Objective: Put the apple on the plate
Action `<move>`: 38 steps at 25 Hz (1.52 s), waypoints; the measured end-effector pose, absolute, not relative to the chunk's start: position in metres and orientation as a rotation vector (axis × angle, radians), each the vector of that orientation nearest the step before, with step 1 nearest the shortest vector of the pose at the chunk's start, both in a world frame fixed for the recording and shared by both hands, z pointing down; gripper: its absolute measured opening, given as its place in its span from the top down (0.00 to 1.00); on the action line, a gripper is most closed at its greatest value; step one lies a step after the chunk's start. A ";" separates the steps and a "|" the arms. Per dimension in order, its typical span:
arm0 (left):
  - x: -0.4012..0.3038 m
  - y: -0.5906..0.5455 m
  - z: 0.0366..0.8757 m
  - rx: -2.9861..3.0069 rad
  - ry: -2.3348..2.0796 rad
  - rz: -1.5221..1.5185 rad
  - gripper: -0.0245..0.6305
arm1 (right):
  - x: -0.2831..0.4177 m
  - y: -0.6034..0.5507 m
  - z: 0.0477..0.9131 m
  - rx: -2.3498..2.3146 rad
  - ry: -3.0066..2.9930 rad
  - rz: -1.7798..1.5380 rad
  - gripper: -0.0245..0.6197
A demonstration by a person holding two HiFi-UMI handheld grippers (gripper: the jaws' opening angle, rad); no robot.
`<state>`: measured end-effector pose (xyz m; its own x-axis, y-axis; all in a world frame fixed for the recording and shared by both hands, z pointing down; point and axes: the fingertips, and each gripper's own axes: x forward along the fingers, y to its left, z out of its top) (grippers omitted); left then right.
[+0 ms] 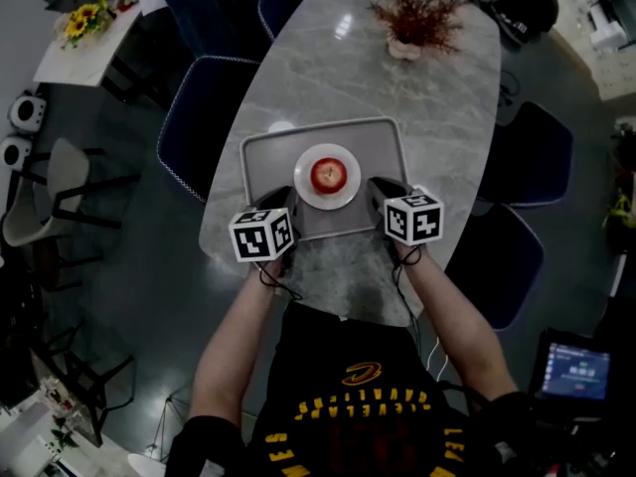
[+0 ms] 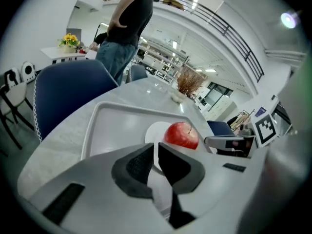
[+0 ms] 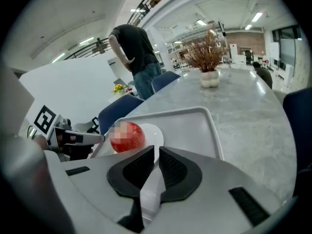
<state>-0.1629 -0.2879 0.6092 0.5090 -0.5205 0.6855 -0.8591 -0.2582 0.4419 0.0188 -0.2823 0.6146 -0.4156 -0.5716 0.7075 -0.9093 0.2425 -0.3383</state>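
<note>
The grey marbled table (image 1: 397, 78) runs away from me, long and rounded, and the grey tray (image 1: 260, 147) lies on it close to its near end, with a dried plant in a pale pot (image 1: 415, 18) well apart toward the far end

My left gripper (image 2: 156, 152) hangs over the tray's near edge toward its near left corner, tilted down at the tray; its jaws stand only a slit apart, and nothing is between the pads

My right gripper (image 3: 156, 157) hangs over the same near edge toward the near right corner, mirrored; its jaws too show just a narrow gap, and they hold nothing

The white plate (image 1: 306, 189) sits in the middle of the tray, between my two grippers and a little beyond their tips

The red apple (image 1: 329, 175) rests on the plate, about at its centre, stem up, and neither gripper touches it

As I judge it, the placing itself is done: the apple is where the task wants it and I have no grip on anything, so the step in hand is getting clear. The next move calls for no grasp at all, only for drawing both grippers up and back toward me, straight enough that neither jaw clips the tray's rim or nudges the plate, since a round apple on a shallow plate would likely roll at a knock
</note>
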 end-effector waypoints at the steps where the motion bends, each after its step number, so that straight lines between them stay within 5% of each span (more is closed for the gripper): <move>1: -0.162 -0.287 0.599 1.968 -1.141 0.506 0.92 | 0.015 -0.279 0.607 1.343 -2.106 0.968 0.91; 16: -0.099 -0.200 0.464 2.448 -1.116 0.306 0.96 | -0.017 -0.200 0.481 1.265 -2.543 0.533 0.91; 38: 0.005 -0.083 0.345 2.630 -1.200 0.103 0.96 | 0.052 -0.091 0.352 1.327 -2.817 0.214 0.95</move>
